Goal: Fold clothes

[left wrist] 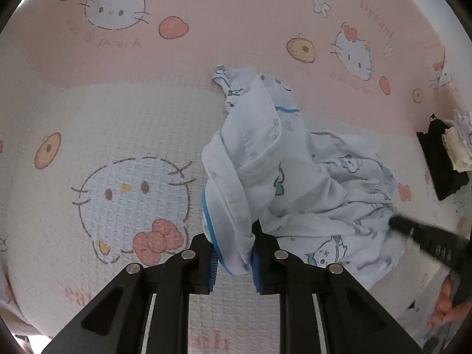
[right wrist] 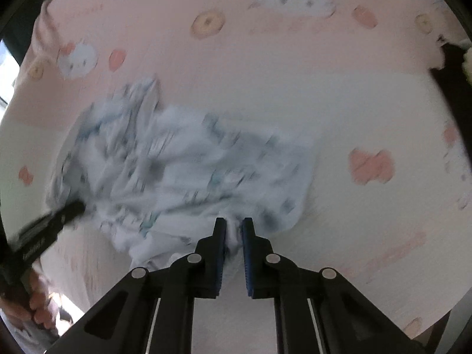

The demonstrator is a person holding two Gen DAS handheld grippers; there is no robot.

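Note:
A pale blue garment (left wrist: 265, 159) with small cartoon prints and blue trim lies crumpled on the pink and white cartoon-cat bedsheet (left wrist: 118, 112). My left gripper (left wrist: 233, 250) is shut on a bunched edge of it and lifts that part up. My right gripper (right wrist: 234, 233) is shut on another edge of the same garment (right wrist: 183, 171), which is motion-blurred in the right wrist view. The right gripper's finger (left wrist: 419, 233) shows at the right in the left wrist view; the left gripper (right wrist: 50, 221) shows at the left in the right wrist view.
A black object with folded cream cloth on it (left wrist: 445, 159) sits at the right edge of the bed, also in the right wrist view (right wrist: 454, 67). The person's hand (right wrist: 35, 303) shows at the lower left. The sheet extends around the garment.

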